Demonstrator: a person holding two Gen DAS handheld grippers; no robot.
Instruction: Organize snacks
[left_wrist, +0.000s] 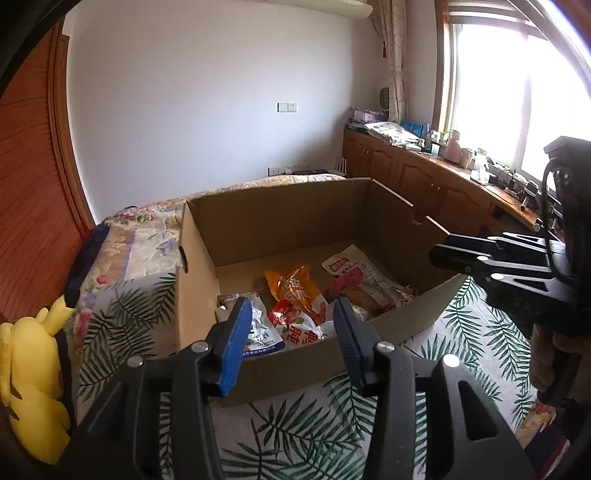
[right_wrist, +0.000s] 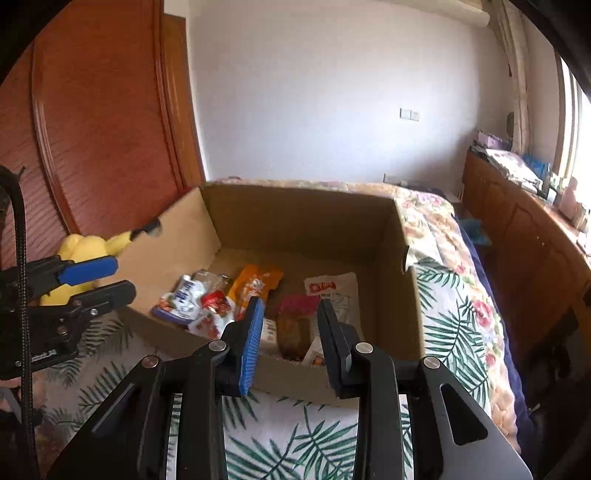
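Note:
An open cardboard box (left_wrist: 288, 221) (right_wrist: 295, 218) stands on a bed with a palm-leaf cover. Several snack packets lie on its floor: an orange packet (left_wrist: 295, 286) (right_wrist: 256, 282), a white packet with a red label (left_wrist: 354, 267) (right_wrist: 334, 291), a blue and white pouch (left_wrist: 258, 334) (right_wrist: 181, 301) and a red and white packet (left_wrist: 291, 321) (right_wrist: 214, 308). My left gripper (left_wrist: 291, 314) is open and empty above the box's near wall; it also shows in the right wrist view (right_wrist: 107, 278). My right gripper (right_wrist: 290, 314) is open and empty over the near wall; it also shows in the left wrist view (left_wrist: 454, 254).
A yellow plush toy (left_wrist: 33, 384) (right_wrist: 85, 254) sits on the bed left of the box. A wooden wardrobe (right_wrist: 92, 110) stands at the left. Wooden cabinets (left_wrist: 424, 177) with clutter run under the window at the right. The palm-leaf cover (left_wrist: 295, 435) spreads in front of the box.

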